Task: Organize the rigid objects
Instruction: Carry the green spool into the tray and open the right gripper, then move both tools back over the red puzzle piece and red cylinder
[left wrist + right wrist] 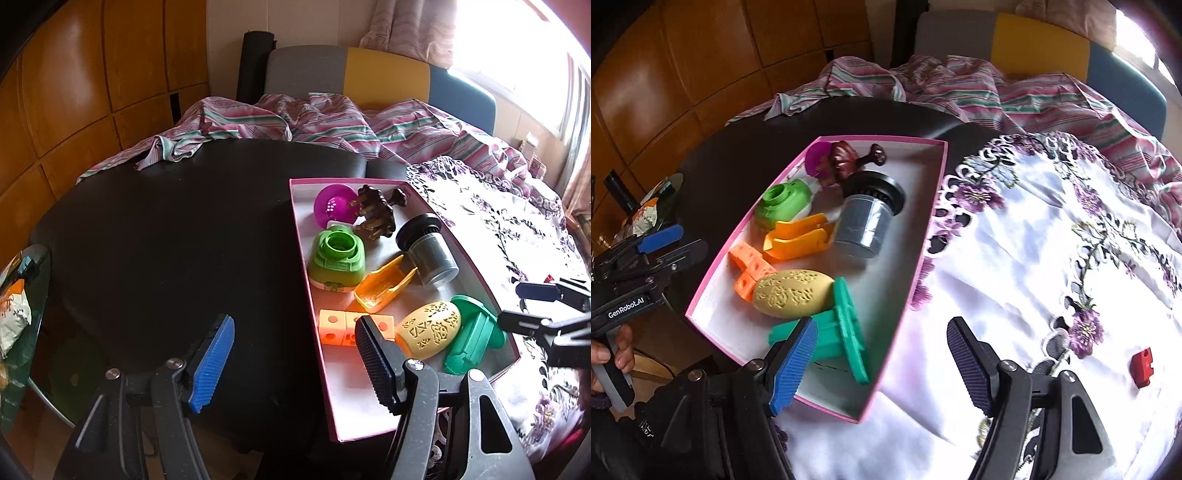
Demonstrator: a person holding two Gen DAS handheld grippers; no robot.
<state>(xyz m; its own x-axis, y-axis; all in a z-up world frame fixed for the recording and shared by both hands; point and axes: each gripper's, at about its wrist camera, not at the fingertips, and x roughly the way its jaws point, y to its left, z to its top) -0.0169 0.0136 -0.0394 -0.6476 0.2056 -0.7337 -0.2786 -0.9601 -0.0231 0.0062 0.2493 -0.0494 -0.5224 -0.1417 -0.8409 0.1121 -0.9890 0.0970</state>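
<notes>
Teal piece (846, 332) lies in the pink box's (908, 291) near corner beside the yellow egg (792, 293); right gripper (882, 363) hovers over the box's edge, fingers spread, empty, left gripper (295, 363) likewise spread and empty

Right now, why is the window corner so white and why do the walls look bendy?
Left wrist view: sunlight through the window burns out to white, and the fisheye lens curves the wooden wall panels. Right wrist view: the same glare washes out the embroidered cloth.
</notes>
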